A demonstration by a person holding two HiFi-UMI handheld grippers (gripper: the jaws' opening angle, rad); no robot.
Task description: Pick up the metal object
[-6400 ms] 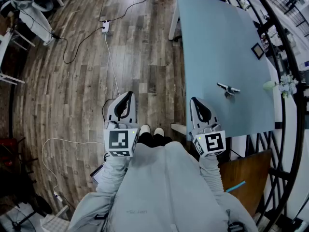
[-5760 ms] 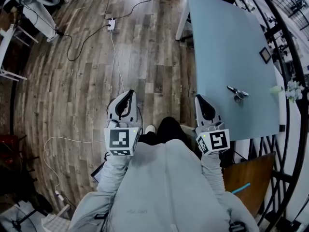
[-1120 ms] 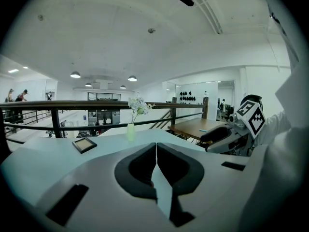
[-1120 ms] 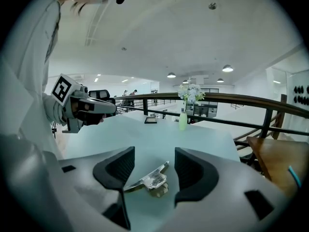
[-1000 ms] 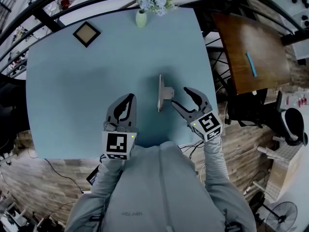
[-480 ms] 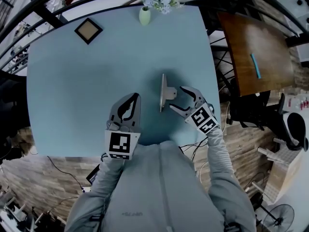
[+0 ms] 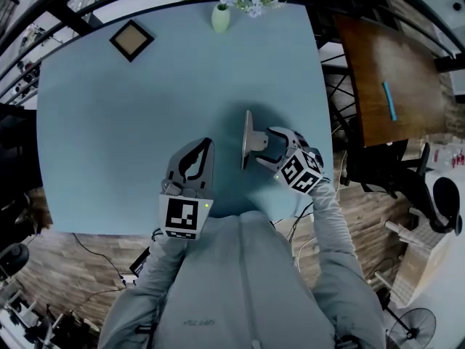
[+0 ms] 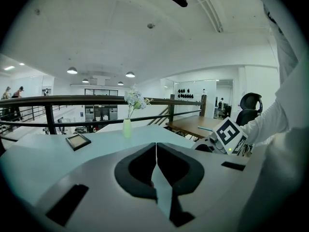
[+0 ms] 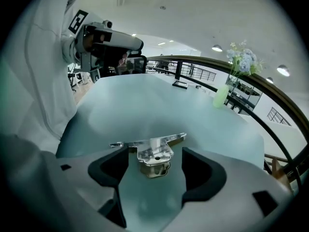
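Observation:
The metal object (image 7: 248, 139), a thin shiny bar with a short bracket on its side, lies on the light blue table (image 7: 123, 129). My right gripper (image 7: 264, 149) points steeply down at it. Its jaws have just been opening and now stand wide on either side of the bracket (image 9: 154, 154), and neither pad touches it; this right gripper (image 9: 154, 172) is open. My left gripper (image 7: 206, 145) hovers to the left of the object, apart from it. In its own view the left gripper (image 8: 156, 147) is shut with its pads meeting and nothing held.
A small framed picture (image 7: 131, 40) and a green vase of flowers (image 7: 220, 17) stand at the table's far edge by a dark railing (image 7: 87, 9). A brown table (image 7: 378, 64) with a blue pen (image 7: 389, 100) lies to the right. The table's near edge runs just below my grippers.
The person walked from the wood floor to the table. Over the last second my right gripper dropped toward the metal object, rolled and opened wider around its bracket. The left gripper stayed put.

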